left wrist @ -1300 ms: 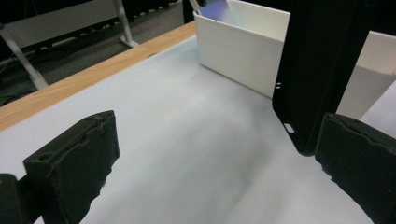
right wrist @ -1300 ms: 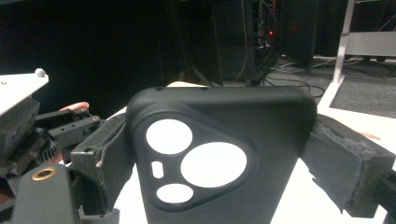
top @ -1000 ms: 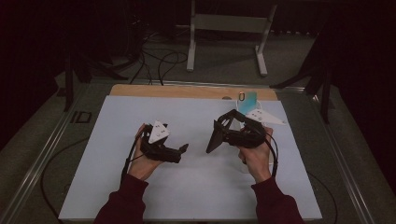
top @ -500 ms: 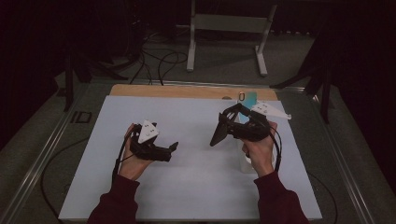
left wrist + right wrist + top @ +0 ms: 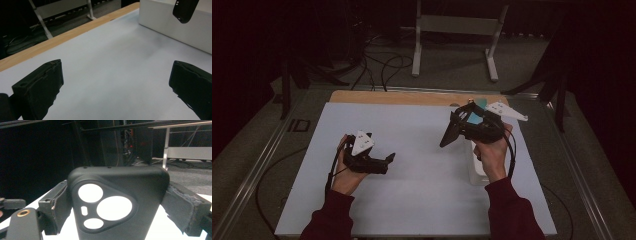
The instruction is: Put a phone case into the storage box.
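Between jaws, unmarked black phone case (image 5: 117,205)

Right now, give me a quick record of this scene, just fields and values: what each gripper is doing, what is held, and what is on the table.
right gripper: shut on the black phone case, raised above the table
phone case: camera cutouts face the right gripper view
left gripper: open, jaws wide apart, nothing between them, low over the mat
surface: white mat on a wooden table
other item: white box on the mat, under the right hand
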`<state>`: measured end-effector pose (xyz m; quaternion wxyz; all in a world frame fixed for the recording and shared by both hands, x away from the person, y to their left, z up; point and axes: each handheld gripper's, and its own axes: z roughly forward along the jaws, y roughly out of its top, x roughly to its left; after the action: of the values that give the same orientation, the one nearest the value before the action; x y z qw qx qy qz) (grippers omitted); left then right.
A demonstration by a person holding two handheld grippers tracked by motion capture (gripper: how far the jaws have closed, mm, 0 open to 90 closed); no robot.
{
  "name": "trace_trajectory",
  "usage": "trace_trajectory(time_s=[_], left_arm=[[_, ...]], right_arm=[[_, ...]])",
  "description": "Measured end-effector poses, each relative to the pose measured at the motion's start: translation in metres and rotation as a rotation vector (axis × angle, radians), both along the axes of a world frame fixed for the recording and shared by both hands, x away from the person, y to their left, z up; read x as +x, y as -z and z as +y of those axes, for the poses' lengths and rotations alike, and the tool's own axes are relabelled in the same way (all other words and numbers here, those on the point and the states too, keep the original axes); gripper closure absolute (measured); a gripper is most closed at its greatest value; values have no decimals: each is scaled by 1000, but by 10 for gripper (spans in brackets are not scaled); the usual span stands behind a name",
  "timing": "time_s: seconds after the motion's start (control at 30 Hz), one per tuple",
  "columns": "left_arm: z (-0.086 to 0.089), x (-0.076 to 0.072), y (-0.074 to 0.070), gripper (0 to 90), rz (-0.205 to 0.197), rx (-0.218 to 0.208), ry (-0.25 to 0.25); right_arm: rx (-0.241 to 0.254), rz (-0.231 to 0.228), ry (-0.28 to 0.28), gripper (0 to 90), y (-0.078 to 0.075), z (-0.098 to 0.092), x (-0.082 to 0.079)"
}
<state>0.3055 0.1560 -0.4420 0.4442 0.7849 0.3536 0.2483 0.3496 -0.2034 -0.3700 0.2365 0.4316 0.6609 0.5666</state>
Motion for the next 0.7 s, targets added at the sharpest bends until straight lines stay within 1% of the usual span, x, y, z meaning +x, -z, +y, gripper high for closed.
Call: trace_trajectory(time_s=[0.13,0.23,0.33,0.4,0.47,0.7], left_arm=[[6,-1,-1,0,-7,-6,-18],[10,-2,-1,0,-10,-5,-31],[12,-3,-1,0,-12,-5,-35],[14,-5,-1,0,-13,-12,-26],[15,-7,-1,0,-21,-8,-19],[23,-9,0,0,-37,-18,-39]], right_arm=[[8,-1,19,140,-2,-4,4],[5,-1,29,140,-3,-7,7],[5,3,48,141,-4,-10,11],[5,4,58,141,-4,-12,13],[7,6,67,141,-5,-14,16],[11,2,94,141,-7,-20,20]])
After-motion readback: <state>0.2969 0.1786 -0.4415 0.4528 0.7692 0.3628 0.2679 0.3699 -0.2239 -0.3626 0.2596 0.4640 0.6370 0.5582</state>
